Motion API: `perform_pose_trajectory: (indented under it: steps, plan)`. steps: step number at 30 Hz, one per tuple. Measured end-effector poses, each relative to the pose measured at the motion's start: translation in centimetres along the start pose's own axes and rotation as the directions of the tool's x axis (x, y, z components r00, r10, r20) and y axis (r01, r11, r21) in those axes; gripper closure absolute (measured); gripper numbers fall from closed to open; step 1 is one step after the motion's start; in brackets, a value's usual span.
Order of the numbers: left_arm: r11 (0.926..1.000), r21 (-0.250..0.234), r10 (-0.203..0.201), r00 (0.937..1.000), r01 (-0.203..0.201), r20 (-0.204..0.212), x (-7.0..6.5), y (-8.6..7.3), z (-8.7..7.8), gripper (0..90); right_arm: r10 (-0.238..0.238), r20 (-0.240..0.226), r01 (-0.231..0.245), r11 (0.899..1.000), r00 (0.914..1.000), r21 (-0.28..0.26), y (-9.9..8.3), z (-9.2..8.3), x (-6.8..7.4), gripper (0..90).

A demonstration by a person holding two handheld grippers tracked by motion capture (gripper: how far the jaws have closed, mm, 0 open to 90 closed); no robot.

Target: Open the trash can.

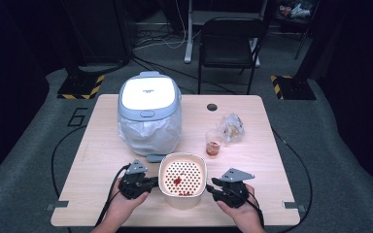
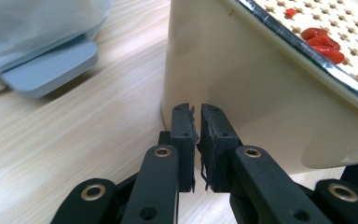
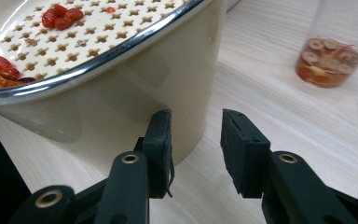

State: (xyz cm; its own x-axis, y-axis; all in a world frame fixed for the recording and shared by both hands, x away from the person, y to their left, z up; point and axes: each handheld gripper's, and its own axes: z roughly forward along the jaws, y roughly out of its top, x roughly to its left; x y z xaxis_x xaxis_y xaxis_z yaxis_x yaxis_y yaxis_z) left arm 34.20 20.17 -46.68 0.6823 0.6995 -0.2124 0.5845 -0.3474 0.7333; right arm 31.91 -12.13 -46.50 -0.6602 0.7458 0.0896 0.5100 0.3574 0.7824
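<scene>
A cream-coloured, round-cornered pot [image 1: 182,194] with a perforated cream tray [image 1: 181,176] set into its metal-rimmed top is seen standing near the near edge of the light wooden table [image 1: 102,145], between the two grippers. A few red dried berries [image 1: 177,180] are scattered on the perforated tray; in the left gripper view they are seen at the upper right [image 2: 324,44], and in the right gripper view at the upper left [image 3: 60,15].

The left gripper [image 1: 151,183] is held just beside the pot's left wall; in the left gripper view its jaws are seen brought almost together, with only a thin slit between them and nothing gripped [image 2: 197,140]. The right gripper [image 1: 214,187] is held just beside the pot's right wall; in the right gripper view its jaws are parted with a clear gap, and nothing is held between them [image 3: 196,142].

Beyond the pot, on the far left of the table, a white and grey rice cooker [image 1: 149,104] wrapped below in clear plastic is placed. To the far right of the pot, a small clear plastic cup [image 1: 213,144] holding reddish-brown dried slices is stood, and just behind it a crumpled clear plastic bag [image 1: 232,127] is laid. A black chair [image 1: 228,43] is seen behind the table.
</scene>
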Motion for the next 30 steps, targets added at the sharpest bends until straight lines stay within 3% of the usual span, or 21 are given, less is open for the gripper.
perform_pose_trajectory:
  steps: [4, 8, 23, 29, 30]
  plan:
    - [0.9997, 0.003, 0.025, 0.9997, -0.025, 0.006, -0.5, 0.8, 1.1, 84.3, 0.033, 0.01, -0.033, 0.999, 0.9994, -0.003, -0.3, -0.6, -1.1, 64.0]
    - [0.9999, -0.003, 0.011, 0.9994, -0.011, 0.033, -0.9, 1.4, 2.1, 84.2, 0.076, 0.024, -0.075, 0.997, 0.9968, -0.011, -0.7, -1.1, -2.2, 64.5]
    - [0.9994, -0.006, 0.035, 0.9966, -0.035, 0.074, -3.0, 3.2, 5.3, 83.4, 0.124, 0.06, -0.123, 0.992, 0.9904, -0.017, -2.4, -3.1, -5.4, 64.8]
    - [0.999, 0.009, 0.042, 0.9964, -0.043, 0.073, -2.8, 3.3, 5.4, 77.7, 0.118, 0.077, -0.116, 0.993, 0.9901, -0.023, -2.6, -3.4, -6.0, 59.4]
    - [0.9991, 0.01, 0.041, 0.9973, -0.042, 0.061, -2.6, 3.1, 5.2, 77.3, 0.12, 0.101, -0.117, 0.992, 0.9876, -0.039, -2.5, -3.5, -6.8, 57.9]
